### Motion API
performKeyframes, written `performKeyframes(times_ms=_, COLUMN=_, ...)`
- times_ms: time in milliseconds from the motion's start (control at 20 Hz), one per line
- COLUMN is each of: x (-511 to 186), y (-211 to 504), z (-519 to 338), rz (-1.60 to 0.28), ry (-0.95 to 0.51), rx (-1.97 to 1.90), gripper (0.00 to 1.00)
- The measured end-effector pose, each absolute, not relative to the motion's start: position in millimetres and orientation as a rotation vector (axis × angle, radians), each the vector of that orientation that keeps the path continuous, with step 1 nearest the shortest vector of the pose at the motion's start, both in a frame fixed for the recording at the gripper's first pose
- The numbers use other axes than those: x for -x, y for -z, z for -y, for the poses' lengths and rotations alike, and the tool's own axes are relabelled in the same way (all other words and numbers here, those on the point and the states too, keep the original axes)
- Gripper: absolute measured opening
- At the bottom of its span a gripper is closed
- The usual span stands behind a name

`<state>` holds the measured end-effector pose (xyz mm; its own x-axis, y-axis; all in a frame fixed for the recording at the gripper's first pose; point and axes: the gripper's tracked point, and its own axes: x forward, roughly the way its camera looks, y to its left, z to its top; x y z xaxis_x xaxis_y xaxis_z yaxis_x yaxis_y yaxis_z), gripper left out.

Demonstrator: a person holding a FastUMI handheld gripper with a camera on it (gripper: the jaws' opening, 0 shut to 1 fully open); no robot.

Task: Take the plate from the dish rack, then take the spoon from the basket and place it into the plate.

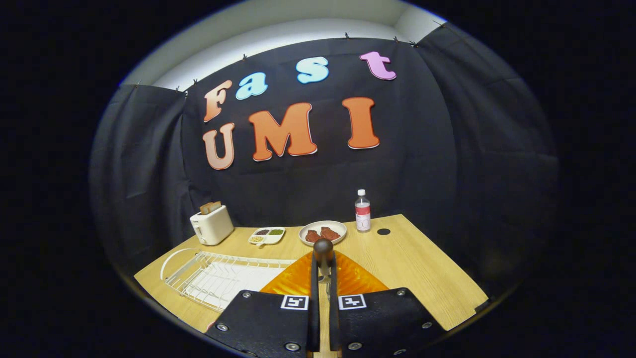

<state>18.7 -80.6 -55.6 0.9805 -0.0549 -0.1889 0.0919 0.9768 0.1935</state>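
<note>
Jaws [323, 271] pinched the spoon [323, 252] by its dark handle, held upright above the orange plate [353, 281] on the counter [417, 263]; the white dish rack [218, 273] lay beside the plate.

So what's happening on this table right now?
A hand-held two-finger tool has its fingers closed on a spoon with a dark rounded handle, held upright over a ribbed orange plate lying on the wooden table. The white wire dish rack beside the plate holds no dishes. Farther back stand a white toaster, a sectioned snack tray, a pale plate of food and a clear water bottle.
</note>
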Motion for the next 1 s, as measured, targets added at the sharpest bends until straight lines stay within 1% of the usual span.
performKeyframes(times_ms=150, x=11.8, y=39.8, z=53.0, rz=-0.175, ry=-0.007, rx=-0.197, gripper=0.08)
performKeyframes(times_ms=350, x=44.9, y=49.5, z=9.2, rz=-0.200, ry=-0.137, rx=-0.200, gripper=0.08)
performKeyframes(times_ms=600, x=67.6, y=92.3, z=-31.6, rz=-0.267, ry=-0.264, rx=-0.190, gripper=0.07)
performKeyframes(times_ms=800, x=70.9, y=142.0, z=-55.0, rz=-0.353, ry=-0.315, rx=-0.189, gripper=0.08)
performKeyframes(times_ms=1000, x=74.6, y=168.5, z=-73.2, rz=-0.379, ry=-0.378, rx=-0.199, gripper=0.08)
